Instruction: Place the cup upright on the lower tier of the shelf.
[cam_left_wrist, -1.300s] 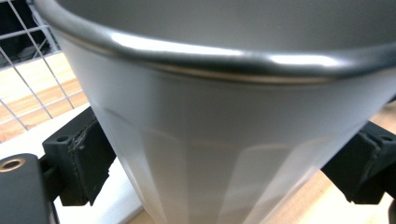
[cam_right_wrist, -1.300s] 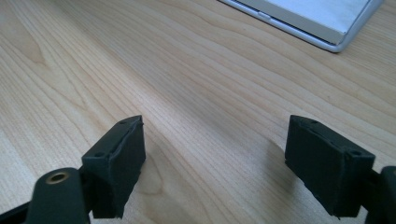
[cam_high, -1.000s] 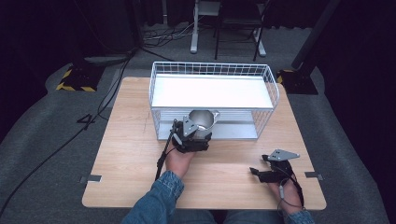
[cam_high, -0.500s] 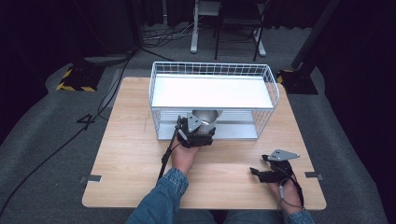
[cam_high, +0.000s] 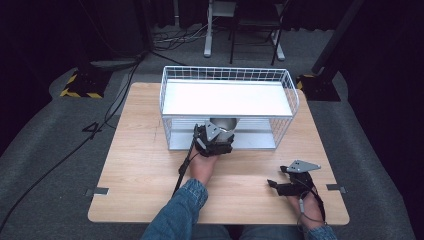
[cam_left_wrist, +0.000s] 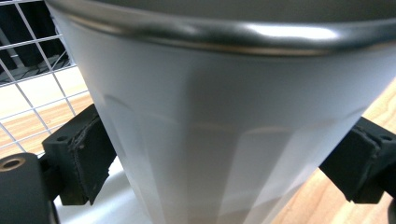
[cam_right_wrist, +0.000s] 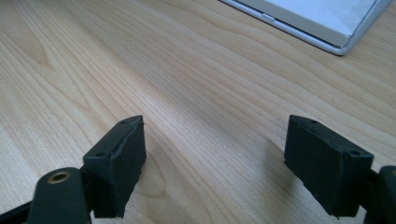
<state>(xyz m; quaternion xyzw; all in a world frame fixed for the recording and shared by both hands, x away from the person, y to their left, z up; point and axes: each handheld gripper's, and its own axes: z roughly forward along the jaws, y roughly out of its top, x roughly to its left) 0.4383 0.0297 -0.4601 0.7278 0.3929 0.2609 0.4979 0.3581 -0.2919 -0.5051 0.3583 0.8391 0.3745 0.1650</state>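
Note:
A steel cup (cam_high: 223, 123) with a rolled rim is clamped in my left gripper (cam_high: 219, 134), at the front of the white wire rack (cam_high: 227, 74), partly under its upper shelf. In the left gripper view the cup (cam_left_wrist: 233, 116) looms large, tilted away, and both black pads (cam_left_wrist: 88, 154) press on its sides. My right gripper (cam_high: 278, 176) rests near the table's front right corner. Its jaws stand wide apart over bare wood in the right gripper view (cam_right_wrist: 215, 154), holding nothing.
The rack stands at the back middle of the wooden table (cam_high: 135, 150); its white base edge (cam_right_wrist: 317, 23) lies ahead of the right gripper. Wire mesh (cam_left_wrist: 28, 70) is close on the cup's left. Cables and chair legs lie on the floor beyond.
My left gripper has carried the cup forward, from in front of the rack to partly under its upper shelf. The right gripper has stayed where it was.

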